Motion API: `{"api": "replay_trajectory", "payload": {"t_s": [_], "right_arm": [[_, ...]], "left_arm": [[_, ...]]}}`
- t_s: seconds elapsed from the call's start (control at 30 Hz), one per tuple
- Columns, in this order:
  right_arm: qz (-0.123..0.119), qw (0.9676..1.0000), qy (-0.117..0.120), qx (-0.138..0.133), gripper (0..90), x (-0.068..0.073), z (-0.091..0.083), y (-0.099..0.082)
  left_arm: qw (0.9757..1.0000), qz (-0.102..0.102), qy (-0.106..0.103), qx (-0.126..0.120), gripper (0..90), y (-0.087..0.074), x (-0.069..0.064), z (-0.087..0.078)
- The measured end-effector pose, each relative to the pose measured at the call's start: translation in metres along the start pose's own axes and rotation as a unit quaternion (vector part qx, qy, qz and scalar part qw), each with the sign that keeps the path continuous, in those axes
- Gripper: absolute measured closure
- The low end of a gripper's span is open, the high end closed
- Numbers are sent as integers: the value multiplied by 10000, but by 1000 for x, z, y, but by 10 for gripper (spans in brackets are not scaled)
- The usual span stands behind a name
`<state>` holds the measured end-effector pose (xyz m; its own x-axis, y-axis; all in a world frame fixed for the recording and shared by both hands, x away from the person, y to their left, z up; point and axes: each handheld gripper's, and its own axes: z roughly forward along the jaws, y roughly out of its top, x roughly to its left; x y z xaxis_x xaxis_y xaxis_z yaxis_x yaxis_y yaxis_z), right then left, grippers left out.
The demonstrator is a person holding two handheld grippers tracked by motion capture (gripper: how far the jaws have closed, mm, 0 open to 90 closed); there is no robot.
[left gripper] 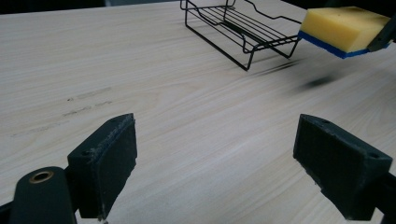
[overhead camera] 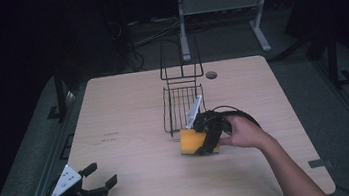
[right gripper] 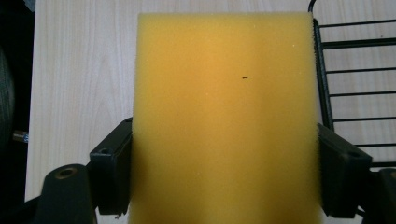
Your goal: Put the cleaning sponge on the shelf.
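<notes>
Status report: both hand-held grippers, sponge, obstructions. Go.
Left hand-held gripper open, idle at table edge. Right hand-held gripper shut on sponge, lifted beside wire rack. Nothing between.

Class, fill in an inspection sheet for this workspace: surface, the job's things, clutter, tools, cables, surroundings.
Surface: pale wood table, faint marks near its left side.
Job's things: yellow sponge with blue underside, lifted off the table beside the black wire rack.
Clutter: nothing seen.
Tools: right tool shut on the sponge; left tool open, holding nothing, at the near left corner.
Cables: black cable loops behind the right tool.
Surroundings: dark floor, white desk frame behind.
</notes>
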<state>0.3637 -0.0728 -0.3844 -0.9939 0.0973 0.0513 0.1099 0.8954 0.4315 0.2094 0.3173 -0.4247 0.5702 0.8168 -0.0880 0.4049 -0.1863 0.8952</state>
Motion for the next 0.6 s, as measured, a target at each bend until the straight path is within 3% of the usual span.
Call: {"api": "replay_trajectory", "payload": {"t_s": [0.2,0.6], "right_arm": [[-35,10000,5,-83,214,-5,-4,6],[-10,10000,1,39,215,-14,-5,14]], "left_arm": [[10000,-10,-1,-6,129,0,1,0],[10000,-2,-14,-35,128,0,0,0]]}}
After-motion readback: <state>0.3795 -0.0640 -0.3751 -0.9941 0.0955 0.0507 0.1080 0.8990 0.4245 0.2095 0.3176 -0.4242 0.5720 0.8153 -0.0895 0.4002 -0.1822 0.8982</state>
